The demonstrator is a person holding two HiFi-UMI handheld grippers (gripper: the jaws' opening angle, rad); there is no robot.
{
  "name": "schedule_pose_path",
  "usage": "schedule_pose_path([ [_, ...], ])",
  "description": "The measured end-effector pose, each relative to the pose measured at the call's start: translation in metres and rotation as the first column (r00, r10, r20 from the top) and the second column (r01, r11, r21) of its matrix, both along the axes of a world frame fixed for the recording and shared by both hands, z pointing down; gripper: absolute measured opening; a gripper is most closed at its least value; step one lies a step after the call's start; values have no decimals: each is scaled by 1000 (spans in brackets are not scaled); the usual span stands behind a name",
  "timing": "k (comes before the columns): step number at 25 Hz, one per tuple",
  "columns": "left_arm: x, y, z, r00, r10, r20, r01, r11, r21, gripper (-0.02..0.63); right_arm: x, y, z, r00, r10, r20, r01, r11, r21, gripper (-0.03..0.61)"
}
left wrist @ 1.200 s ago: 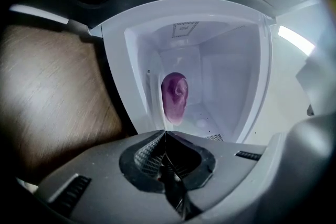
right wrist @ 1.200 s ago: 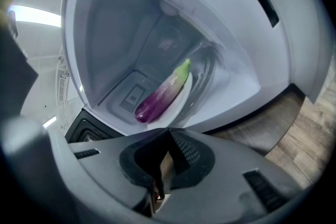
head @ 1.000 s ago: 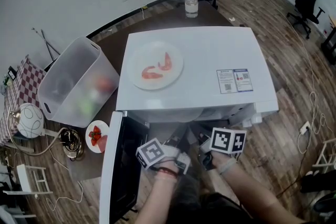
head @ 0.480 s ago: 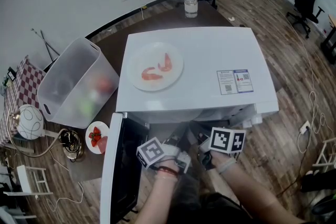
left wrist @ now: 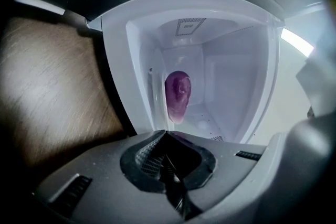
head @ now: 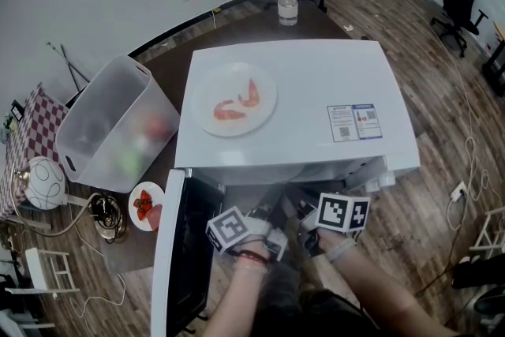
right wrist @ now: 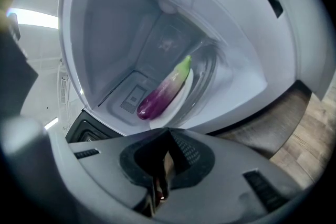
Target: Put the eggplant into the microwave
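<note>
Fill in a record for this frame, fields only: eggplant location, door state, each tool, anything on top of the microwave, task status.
eggplant: purple eggplant with green stem end lies on a white plate inside the white microwave
door: microwave door open, swung to the left
left tool: shut, empty, facing the opening
right tool: shut, empty, facing the opening
on top: round dish with red-orange food pieces
task status: eggplant is in; door not yet closed

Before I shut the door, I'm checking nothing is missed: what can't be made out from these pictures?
Head view: the microwave hides the eggplant inside it; only the gripper views show it.
Head view: contents of the bin blur behind its cloudy wall.
Head view: print on the label is too small.
Head view: the open door partly covers the small plate.
</note>
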State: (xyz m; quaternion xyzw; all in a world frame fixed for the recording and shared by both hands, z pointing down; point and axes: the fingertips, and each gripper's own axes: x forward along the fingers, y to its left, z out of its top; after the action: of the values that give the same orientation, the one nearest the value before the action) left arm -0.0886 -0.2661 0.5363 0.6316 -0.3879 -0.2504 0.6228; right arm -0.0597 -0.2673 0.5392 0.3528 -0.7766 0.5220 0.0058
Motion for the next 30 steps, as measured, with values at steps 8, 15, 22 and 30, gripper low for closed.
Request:
schedule_pose_path([
  [8, 6, 10, 5, 992, 62, 113, -67, 997, 36, -5, 3, 8, 1, 1000, -12, -10, 13, 999, 42, 2],
  [15, 19, 25, 11, 899, 179, 400, -240, 965, 107, -5, 13, 19, 10, 997, -30, -76, 39, 993, 110, 0],
  [22, 28, 40, 14, 760, 198, 619, -366, 918, 155, -5, 14, 28, 0, 993, -52, -103, 71, 978, 197, 0],
  [30, 30, 51, 4, 705, 138, 696, -389, 895, 216, -5, 16, 41, -11, 991, -67, -112, 95, 958, 270, 2],
])
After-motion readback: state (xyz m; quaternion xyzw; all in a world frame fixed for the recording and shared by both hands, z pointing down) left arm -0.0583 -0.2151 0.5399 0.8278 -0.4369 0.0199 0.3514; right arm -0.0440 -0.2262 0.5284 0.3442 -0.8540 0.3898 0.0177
